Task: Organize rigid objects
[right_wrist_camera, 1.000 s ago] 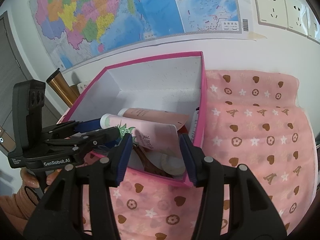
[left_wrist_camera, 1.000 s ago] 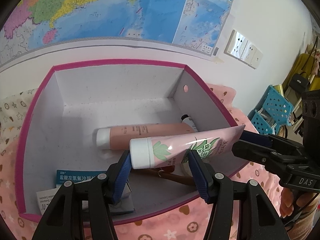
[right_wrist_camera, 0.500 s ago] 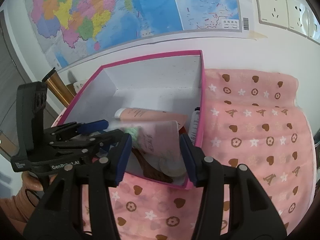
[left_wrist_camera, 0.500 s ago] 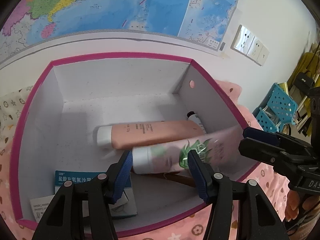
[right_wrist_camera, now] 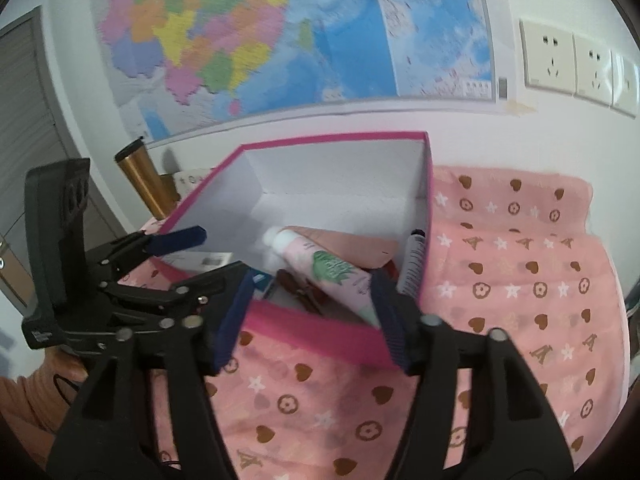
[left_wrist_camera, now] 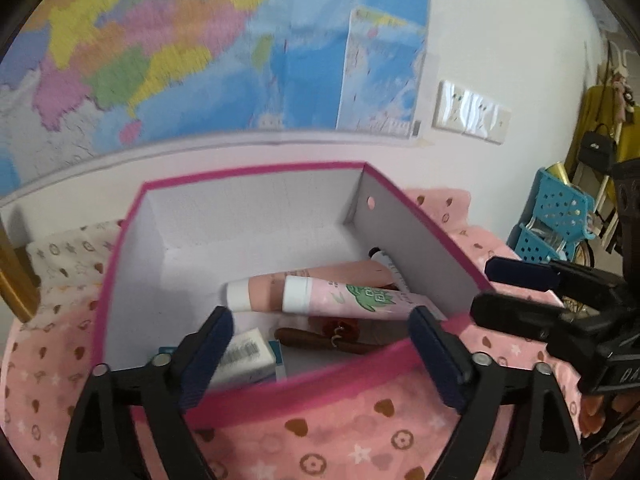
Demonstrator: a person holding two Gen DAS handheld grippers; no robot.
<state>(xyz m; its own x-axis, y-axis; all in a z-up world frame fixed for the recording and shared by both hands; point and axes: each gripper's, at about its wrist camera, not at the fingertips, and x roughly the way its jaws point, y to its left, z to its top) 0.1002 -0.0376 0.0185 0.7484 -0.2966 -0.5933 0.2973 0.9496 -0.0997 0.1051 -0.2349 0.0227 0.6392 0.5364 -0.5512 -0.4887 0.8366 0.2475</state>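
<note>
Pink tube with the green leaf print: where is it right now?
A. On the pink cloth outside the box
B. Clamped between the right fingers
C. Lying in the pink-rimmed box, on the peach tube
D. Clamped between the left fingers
C. The pink tube lies inside the box, resting on the peach tube, with both the left gripper and the right gripper open and holding nothing.

Both views are bright and evenly lit by soft daylight, with no hard glare. The white wall [left_wrist_camera: 500,40] at upper right of the left view is the brightest area. Shadows are faint: a soft grey one lies inside the box [left_wrist_camera: 256,216], along its left wall. Motion blur smears the map [left_wrist_camera: 160,52] across the top of both frames and softens the cloth [right_wrist_camera: 520,280]. Fisheye distortion bends straight lines, and dark vignetting cuts the corners.
</note>
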